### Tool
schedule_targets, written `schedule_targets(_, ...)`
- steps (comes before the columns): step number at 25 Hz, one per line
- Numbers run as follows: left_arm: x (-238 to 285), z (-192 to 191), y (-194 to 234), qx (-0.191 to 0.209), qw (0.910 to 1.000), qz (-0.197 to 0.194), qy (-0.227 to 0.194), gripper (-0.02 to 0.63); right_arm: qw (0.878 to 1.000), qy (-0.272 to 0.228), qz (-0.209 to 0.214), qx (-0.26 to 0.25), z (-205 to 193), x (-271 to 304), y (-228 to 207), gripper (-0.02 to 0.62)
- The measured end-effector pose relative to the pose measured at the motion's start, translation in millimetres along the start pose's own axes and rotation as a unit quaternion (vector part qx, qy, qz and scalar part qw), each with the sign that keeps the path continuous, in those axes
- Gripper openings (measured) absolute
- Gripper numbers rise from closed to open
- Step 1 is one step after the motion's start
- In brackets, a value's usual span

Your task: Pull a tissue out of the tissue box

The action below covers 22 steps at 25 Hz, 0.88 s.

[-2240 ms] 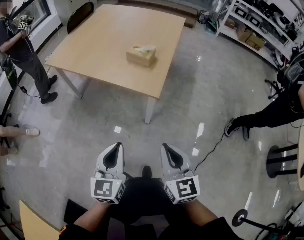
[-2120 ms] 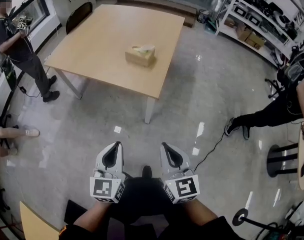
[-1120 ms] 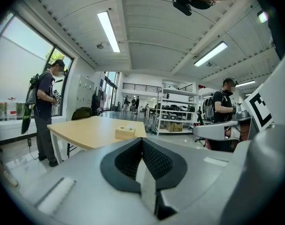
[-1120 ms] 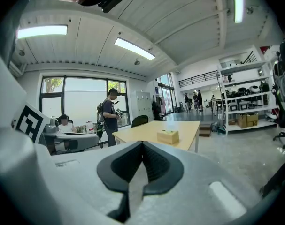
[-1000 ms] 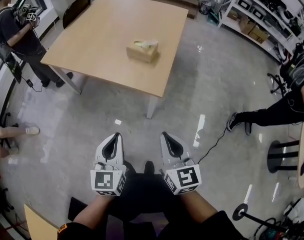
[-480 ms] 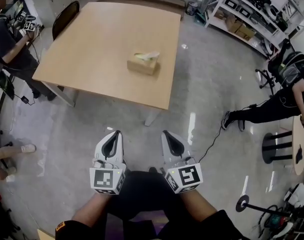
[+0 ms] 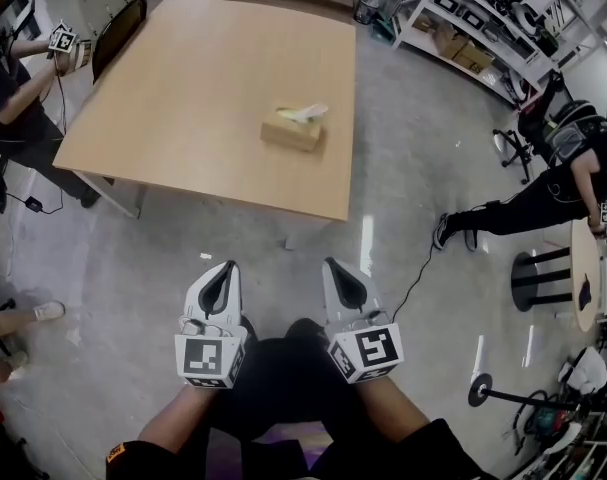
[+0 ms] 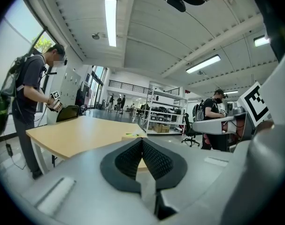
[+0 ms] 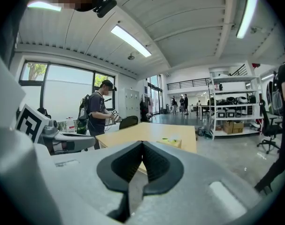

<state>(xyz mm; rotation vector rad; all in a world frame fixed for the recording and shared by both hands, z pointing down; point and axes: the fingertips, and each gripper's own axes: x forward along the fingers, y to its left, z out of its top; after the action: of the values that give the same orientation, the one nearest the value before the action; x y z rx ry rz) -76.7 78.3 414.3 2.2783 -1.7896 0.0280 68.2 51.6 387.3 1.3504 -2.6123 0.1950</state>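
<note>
Your left gripper and right gripper are both clenched and empty, well short of the table. The tissue box sits near the table's right edge with a tissue sticking up. If you pull without steadying it, the box may lift or slide. No writing is readable.

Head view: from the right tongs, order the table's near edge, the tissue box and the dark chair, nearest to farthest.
Measured from the right tongs:
1. table: its near edge lies just ahead across the floor.
2. tissue box: on the table, towards its right side.
3. chair: dark, at the table's far left corner.
</note>
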Motion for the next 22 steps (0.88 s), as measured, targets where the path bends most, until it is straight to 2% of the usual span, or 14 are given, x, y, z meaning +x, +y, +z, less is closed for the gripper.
schedule_targets(7, 13, -6, 11, -0.007, 0.9999, -0.001, 0.01, 0.012, 1.0, 0.008, 0.0, -0.001, -1, 20, -4, -0.008)
schedule_targets(12, 30, -4, 21, 0.0, 0.9997, 0.017, 0.016, 0.012, 1.0, 0.013, 0.019, 0.015, -7, 45, -15, -0.008)
schedule_targets(22, 103, 12, 29, 0.01, 0.9985, 0.05, 0.021, 0.012, 0.997, 0.023, 0.059, 0.034, -6, 109, -63, -0.008)
